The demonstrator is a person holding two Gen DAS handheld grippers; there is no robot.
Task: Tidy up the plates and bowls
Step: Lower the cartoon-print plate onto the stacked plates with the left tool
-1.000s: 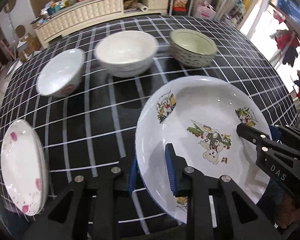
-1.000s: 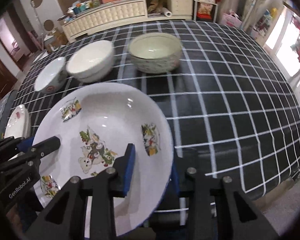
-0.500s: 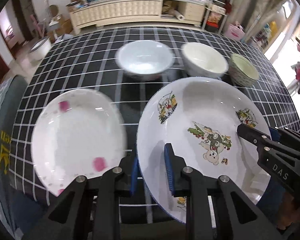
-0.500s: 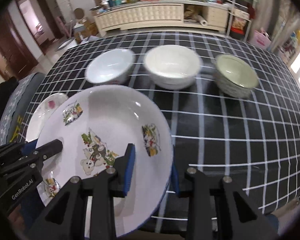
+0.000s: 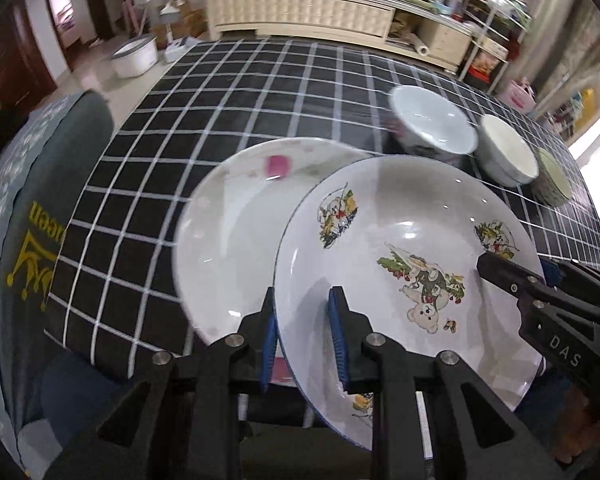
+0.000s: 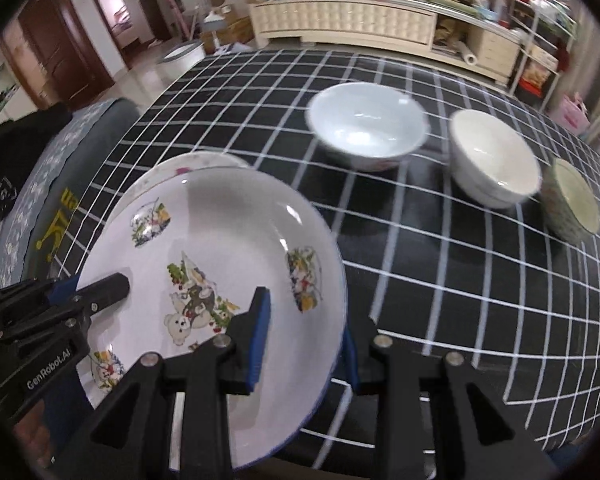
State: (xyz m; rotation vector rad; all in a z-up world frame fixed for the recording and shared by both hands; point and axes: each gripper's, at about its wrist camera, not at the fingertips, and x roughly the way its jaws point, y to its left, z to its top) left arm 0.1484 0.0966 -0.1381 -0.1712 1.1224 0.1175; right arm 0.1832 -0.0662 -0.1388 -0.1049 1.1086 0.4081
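Both grippers hold a large white cartoon-print plate point(image 5: 404, 240) by opposite rims, above the table. My left gripper point(image 5: 302, 328) is shut on its left rim. My right gripper point(image 6: 304, 330) is shut on its right rim point(image 6: 332, 280). The held plate partly overlaps a white plate with pink marks point(image 5: 228, 216), which lies on the checked tablecloth point(image 5: 220, 92) below it; its edge shows in the right wrist view point(image 6: 180, 166). Beyond stand a white bowl point(image 6: 366, 124), a cream bowl point(image 6: 494, 164) and a green-lined patterned bowl point(image 6: 574, 200) in a row.
A grey cushioned seat with yellow print point(image 5: 28, 240) sits against the table's left edge. A cream sideboard point(image 6: 348, 20) full of clutter stands behind the table. A white basin point(image 5: 134, 54) is on the floor at the far left.
Both grippers have carried the cartoon plate leftward. It now overlaps the pink-marked plate, and the three bowls have shifted to the right of both views.
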